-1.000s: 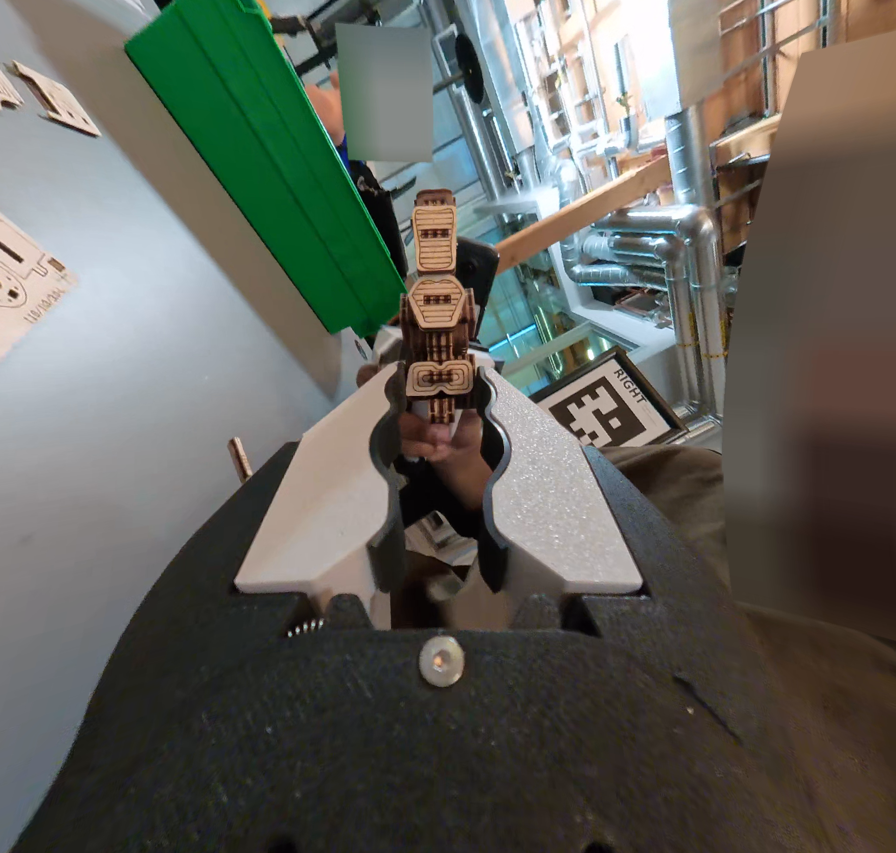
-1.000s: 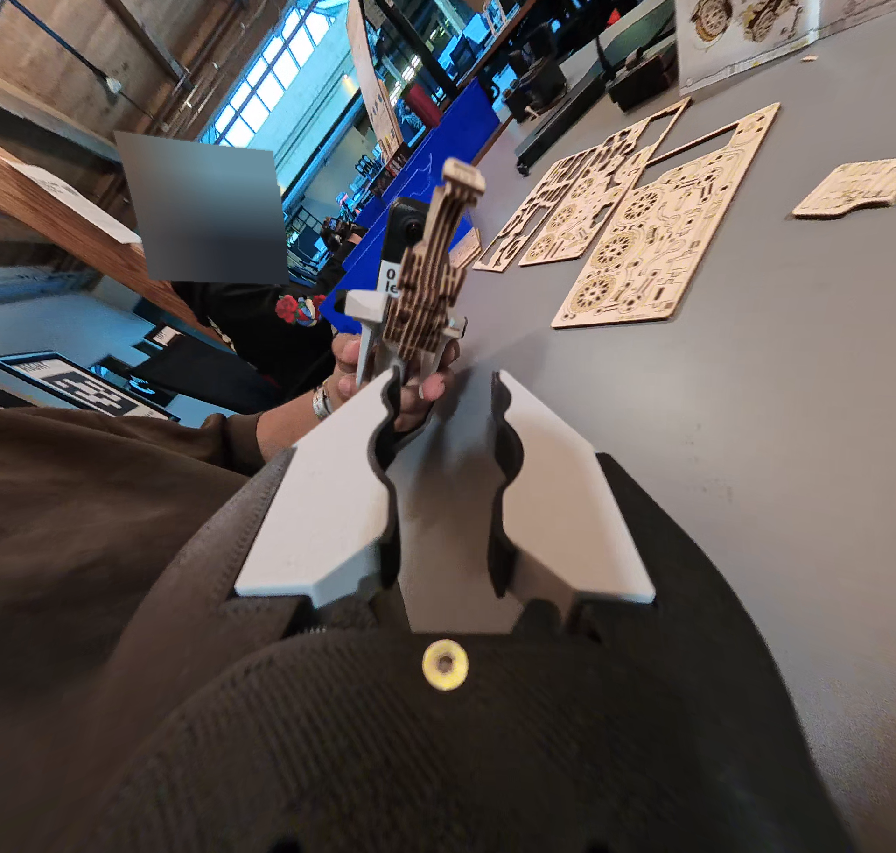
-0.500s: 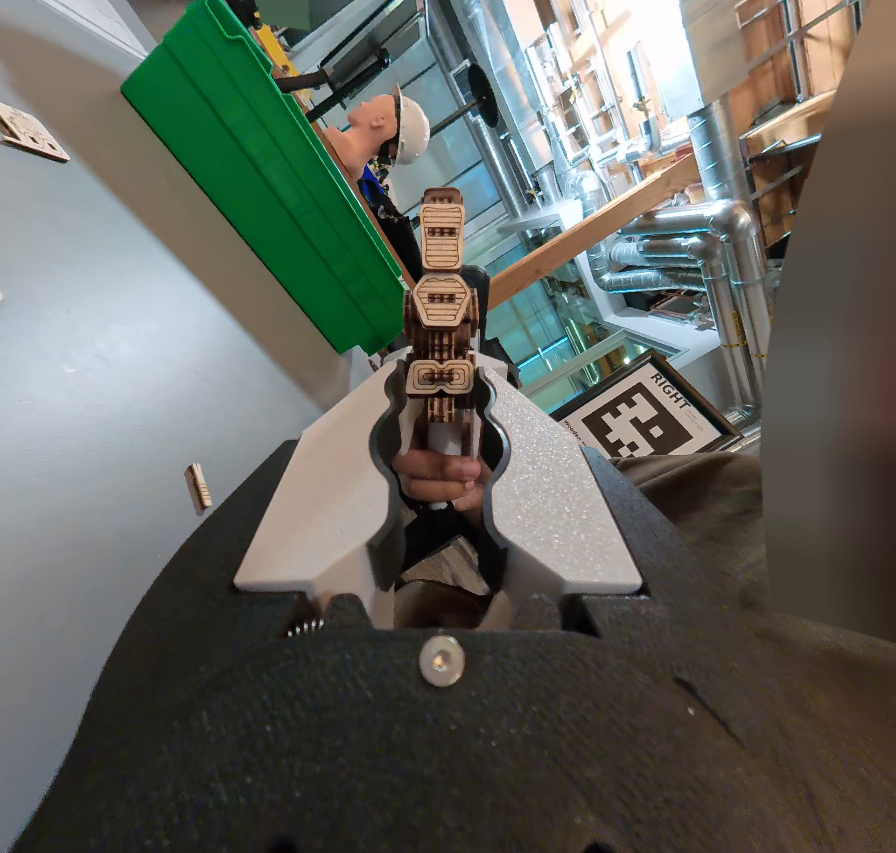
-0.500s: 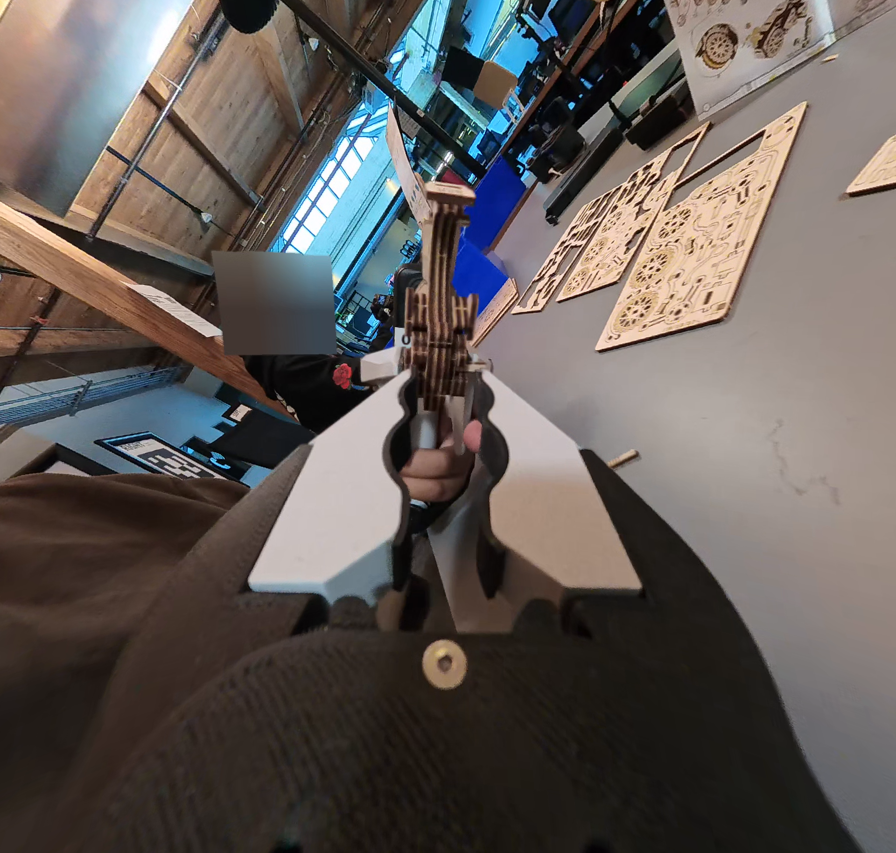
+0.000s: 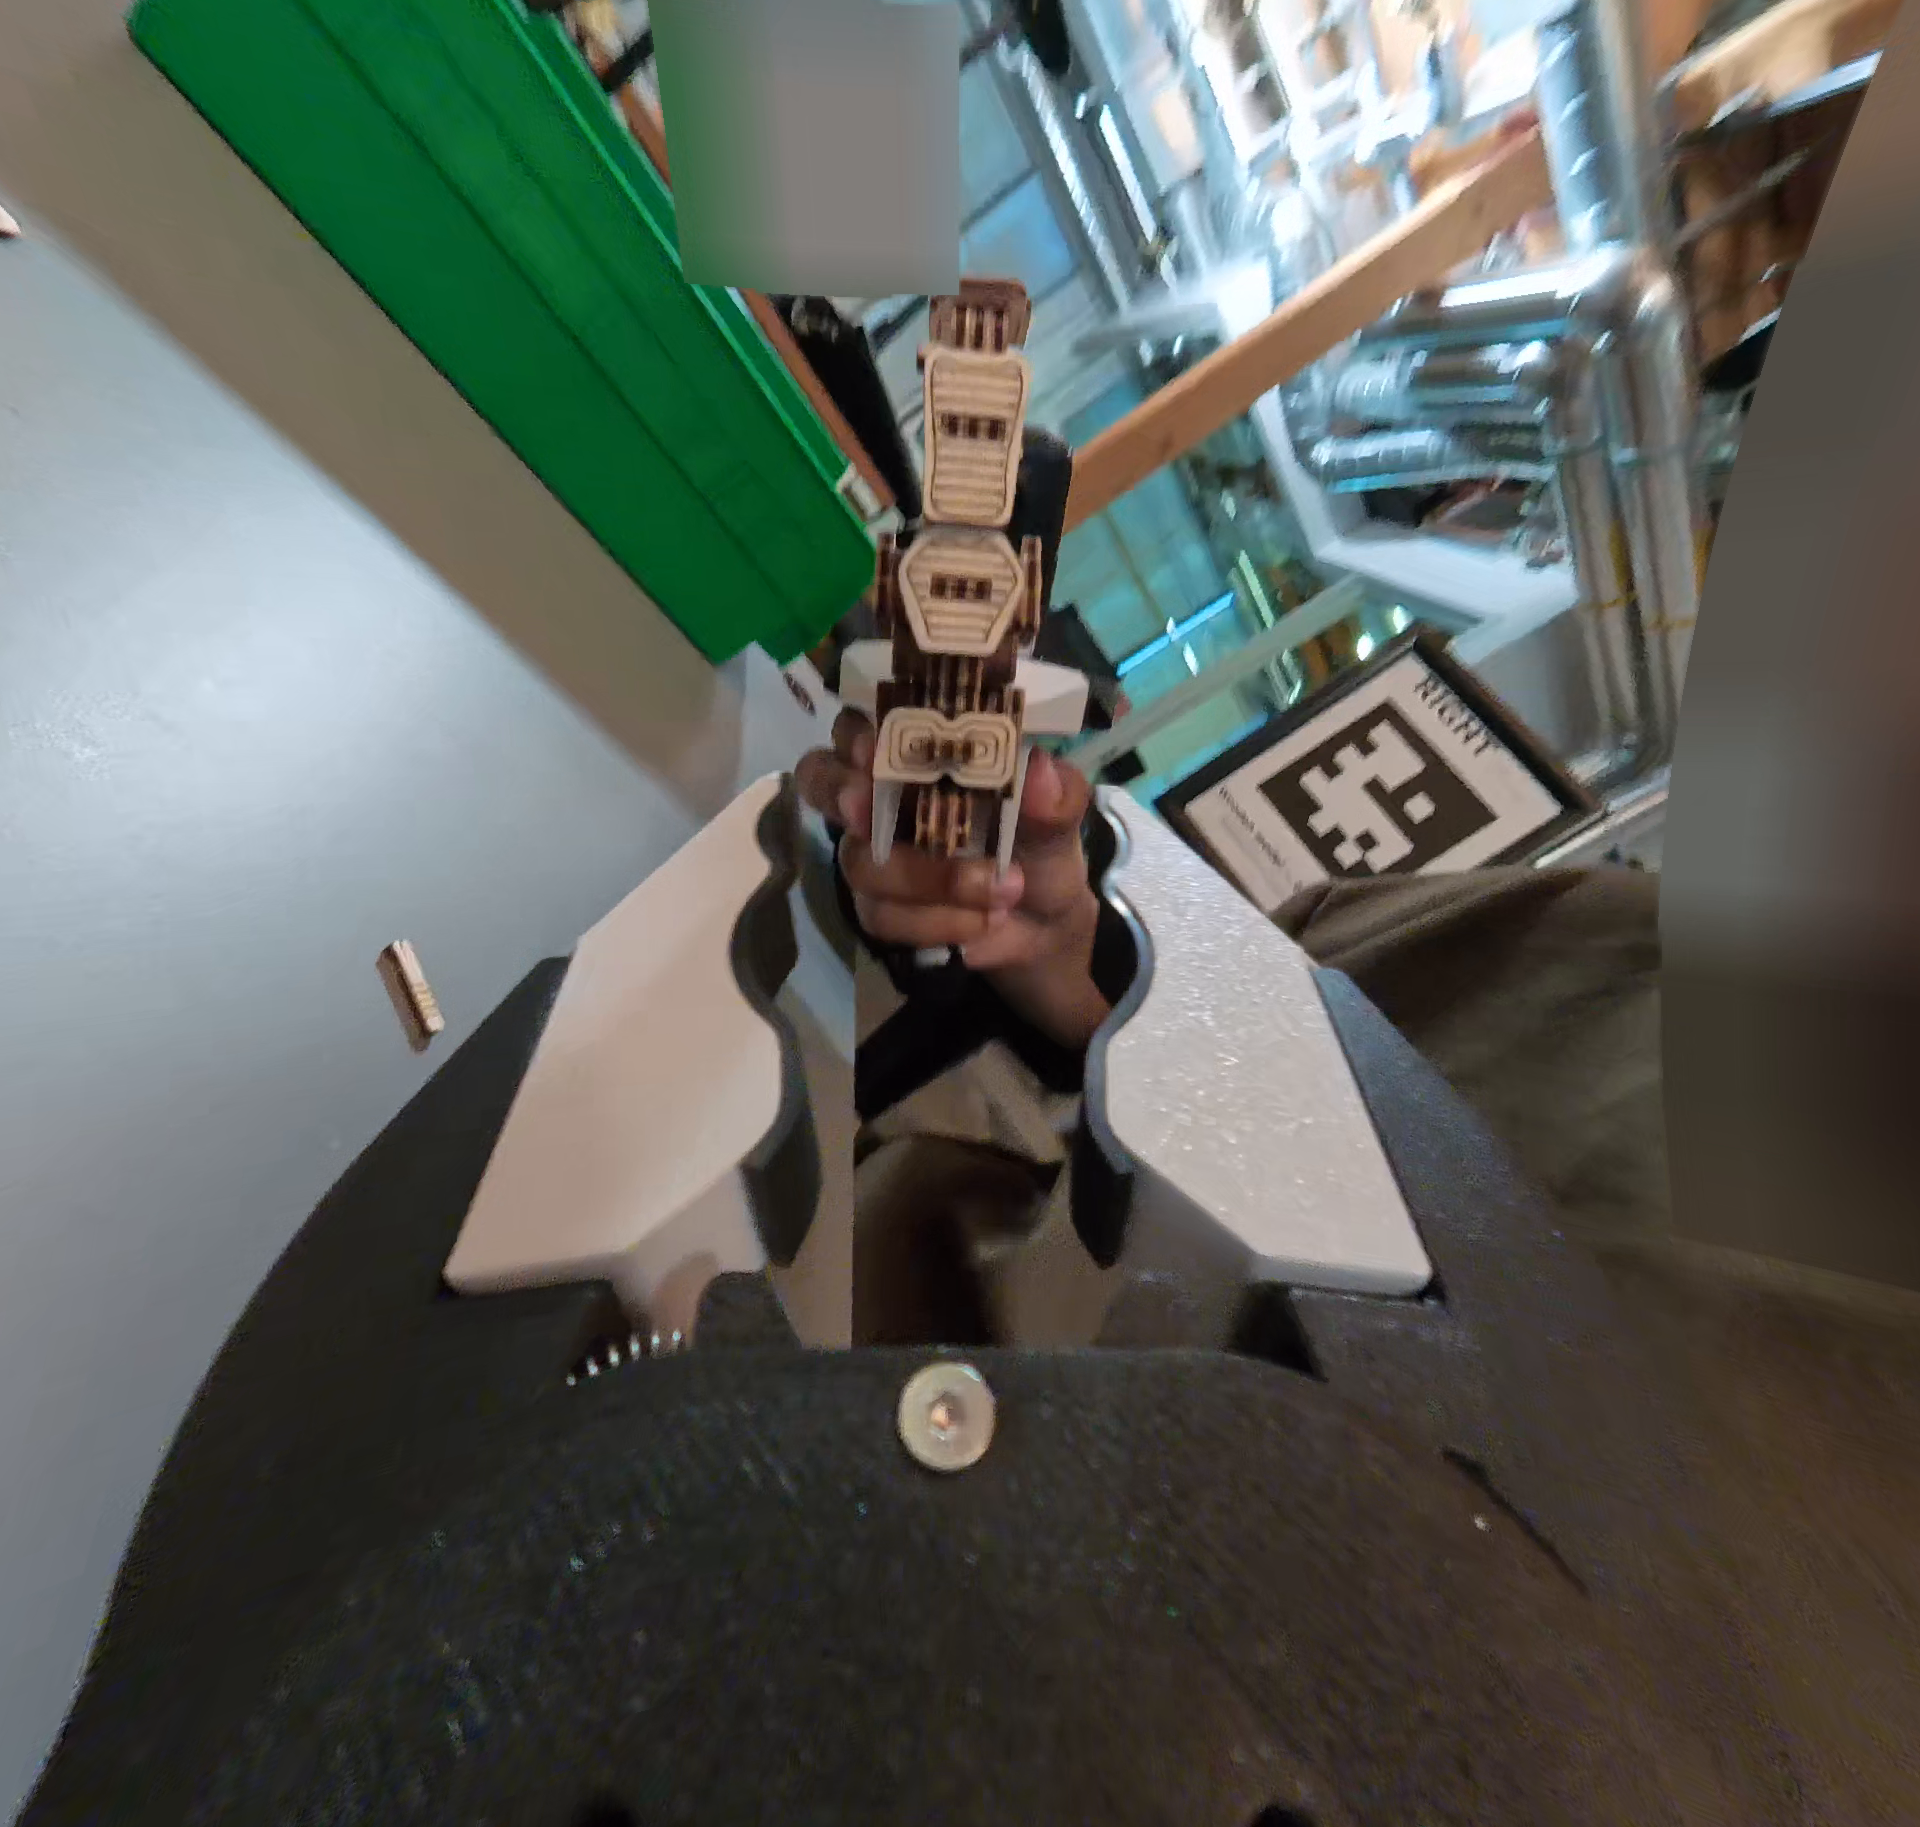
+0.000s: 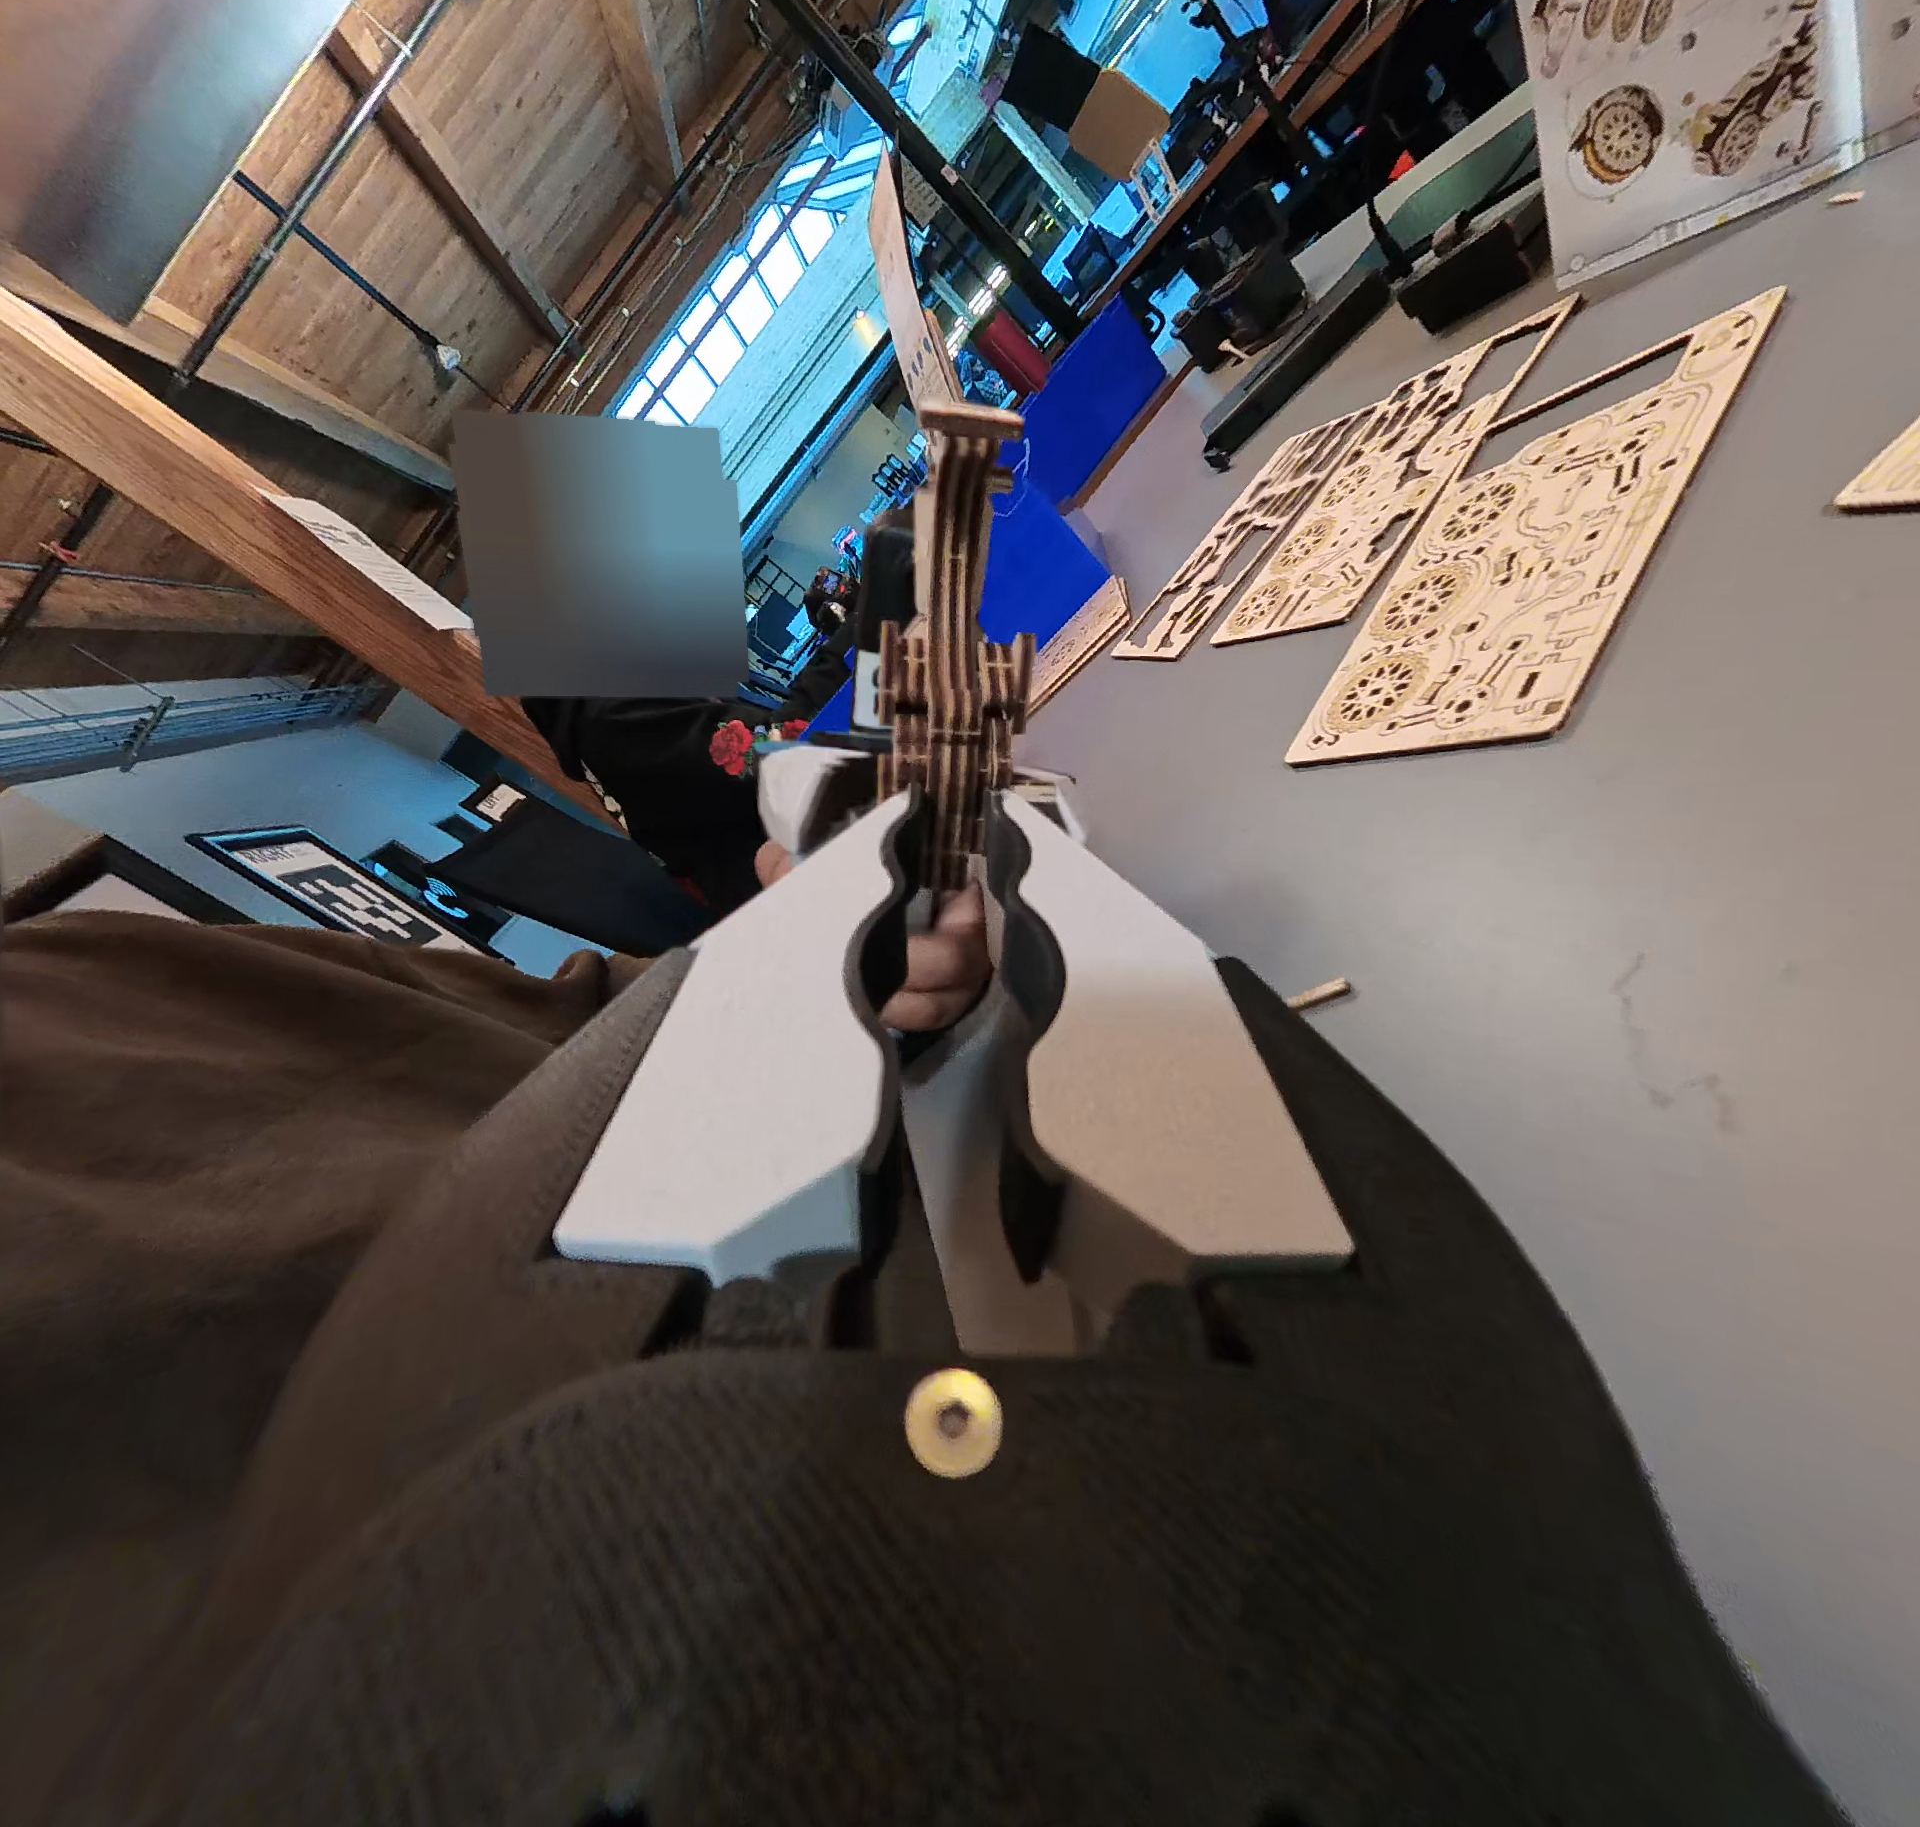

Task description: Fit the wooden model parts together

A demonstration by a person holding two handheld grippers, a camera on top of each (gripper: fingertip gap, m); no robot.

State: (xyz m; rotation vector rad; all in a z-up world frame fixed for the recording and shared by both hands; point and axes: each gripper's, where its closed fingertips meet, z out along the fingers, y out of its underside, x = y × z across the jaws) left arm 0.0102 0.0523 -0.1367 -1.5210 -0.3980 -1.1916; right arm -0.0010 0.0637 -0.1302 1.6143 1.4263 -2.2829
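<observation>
One gripper works: my right gripper [image 6: 951,868] clamps the wooden model [image 6: 956,634]; left gripper [image 5: 940,842] wide, so align squarely.

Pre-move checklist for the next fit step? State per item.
1. Right gripper clamped on the wooden model: ok, fingers shut on its lower end.
2. Left gripper open: ok, jaws wide apart, nothing between them.
3. Left gripper apart from the model: ok, the model stands beyond its fingertips.
4. Next part in hand: not ok; a small wooden piece lies loose on the table, and the part sheets lie flat.
5. Model joints fully seated: cannot tell.
</observation>
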